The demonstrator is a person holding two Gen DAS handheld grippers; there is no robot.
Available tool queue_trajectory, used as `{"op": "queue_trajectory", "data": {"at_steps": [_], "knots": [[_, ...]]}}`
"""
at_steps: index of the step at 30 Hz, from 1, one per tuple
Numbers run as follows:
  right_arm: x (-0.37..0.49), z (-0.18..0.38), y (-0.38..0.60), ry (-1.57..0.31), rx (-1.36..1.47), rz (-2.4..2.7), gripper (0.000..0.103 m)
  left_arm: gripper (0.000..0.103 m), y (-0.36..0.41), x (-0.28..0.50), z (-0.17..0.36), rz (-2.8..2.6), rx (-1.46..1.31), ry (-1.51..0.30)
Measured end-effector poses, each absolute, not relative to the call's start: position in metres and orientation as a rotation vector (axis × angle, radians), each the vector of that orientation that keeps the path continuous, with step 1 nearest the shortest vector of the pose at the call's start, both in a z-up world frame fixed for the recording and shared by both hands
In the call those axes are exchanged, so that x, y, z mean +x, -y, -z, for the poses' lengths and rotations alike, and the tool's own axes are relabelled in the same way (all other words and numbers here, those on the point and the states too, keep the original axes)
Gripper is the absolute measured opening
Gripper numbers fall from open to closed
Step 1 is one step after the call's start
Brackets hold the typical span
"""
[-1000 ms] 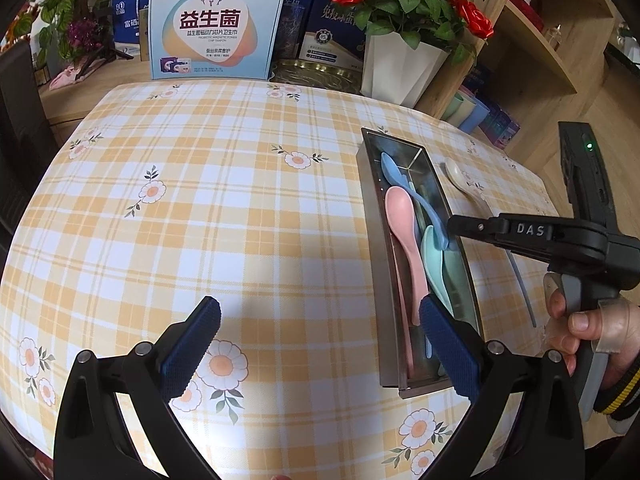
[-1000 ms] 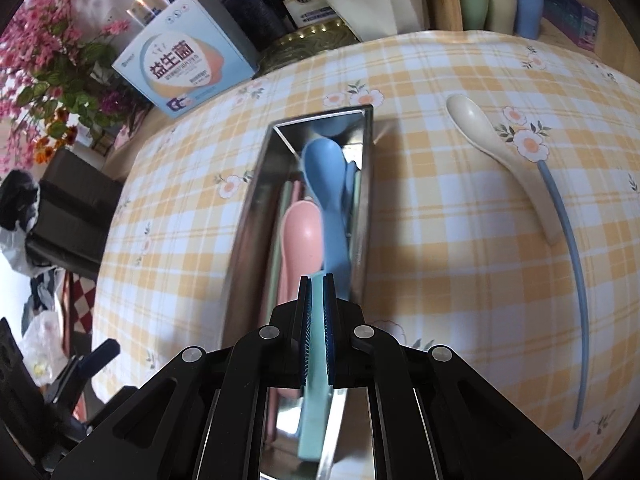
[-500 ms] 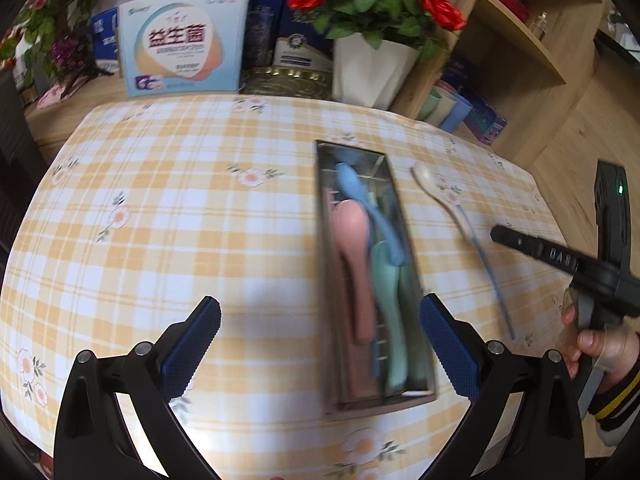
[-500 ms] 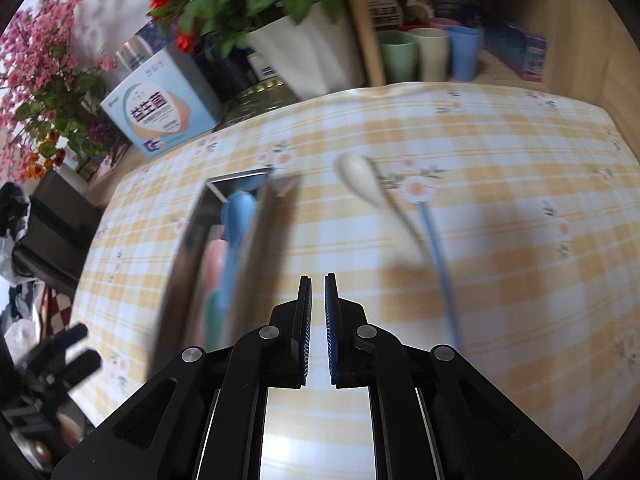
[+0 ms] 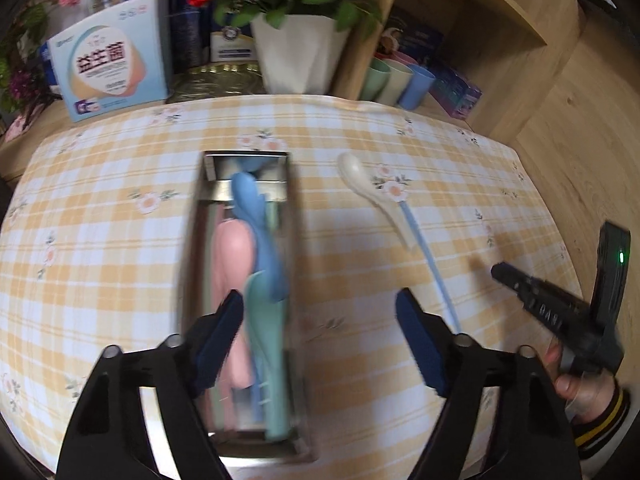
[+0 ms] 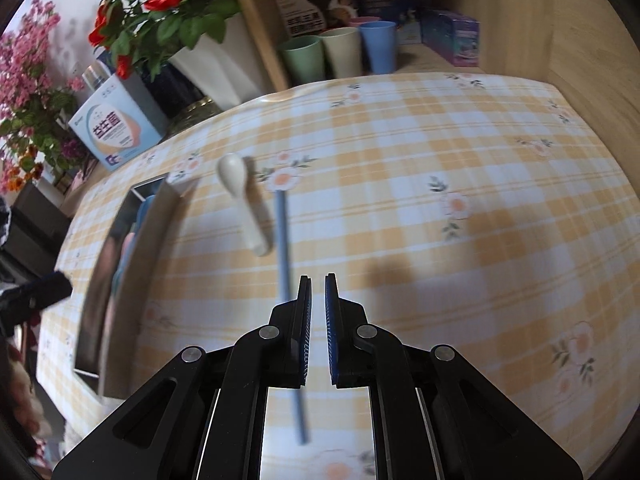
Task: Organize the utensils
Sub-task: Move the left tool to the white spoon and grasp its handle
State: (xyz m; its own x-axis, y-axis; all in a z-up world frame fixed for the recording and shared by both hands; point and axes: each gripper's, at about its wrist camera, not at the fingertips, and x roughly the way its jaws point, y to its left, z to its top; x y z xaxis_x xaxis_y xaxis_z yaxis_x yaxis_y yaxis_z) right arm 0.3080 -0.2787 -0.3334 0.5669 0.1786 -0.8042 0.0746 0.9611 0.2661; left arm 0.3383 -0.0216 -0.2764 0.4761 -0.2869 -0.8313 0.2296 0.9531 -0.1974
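A long metal tray [image 5: 246,157] on the checked tablecloth holds a pink spoon [image 5: 230,256], a blue spoon [image 5: 260,232] and a green spoon [image 5: 266,352]. To its right lie a white spoon [image 5: 368,188] and a thin blue stick [image 5: 434,268]. My left gripper [image 5: 318,308] hangs over the tray's right edge. Its jaws are closing and nothing is pressed between them. My right gripper [image 6: 318,280] is shut and empty. It hovers just right of the blue stick [image 6: 284,256], with the white spoon [image 6: 244,196] beyond. A hand carries the right gripper [image 5: 540,304].
A white flower pot [image 5: 300,56], a light blue box [image 5: 108,68] and several cups [image 6: 340,54] stand past the table's far edge. A wooden shelf and wall [image 6: 560,20] close the right side. The left gripper's finger [image 6: 44,288] shows beside the tray [image 6: 136,264].
Both grippers moved right, away from the tray's middle toward the white spoon and blue stick. The right gripper let go of the green spoon, which lies in the tray. The left jaws narrowed.
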Motion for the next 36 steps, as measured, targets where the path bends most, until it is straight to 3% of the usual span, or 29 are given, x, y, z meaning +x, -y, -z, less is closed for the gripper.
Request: {"op": "queue_trajectory", "data": {"at_steps": [3,13,19,26,36], "knots": [[0.308,0.339,0.291,-0.964,0.285,-0.061,0.008,0.06,0.047,0.361,0.284,0.309,-0.108,-1.066],[0.313,0.355,0.337,-0.946,0.368,-0.058,0.008,0.054,0.117,0.43,0.333,0.229,-0.21,-1.165],[0.314,0.363,0.35,-0.949,0.406,-0.062,0.008,0.047,0.122,0.45,0.351,0.194,-0.244,-1.172],[0.316,0.367,0.355,-0.956,0.424,-0.059,0.008,0.028,0.125,0.459,0.359,0.176,-0.242,-1.163],[0.315,0.368,0.352,-0.964,0.427,-0.055,0.008,0.019,0.13,0.457,0.361,0.18,-0.203,-1.144]]}}
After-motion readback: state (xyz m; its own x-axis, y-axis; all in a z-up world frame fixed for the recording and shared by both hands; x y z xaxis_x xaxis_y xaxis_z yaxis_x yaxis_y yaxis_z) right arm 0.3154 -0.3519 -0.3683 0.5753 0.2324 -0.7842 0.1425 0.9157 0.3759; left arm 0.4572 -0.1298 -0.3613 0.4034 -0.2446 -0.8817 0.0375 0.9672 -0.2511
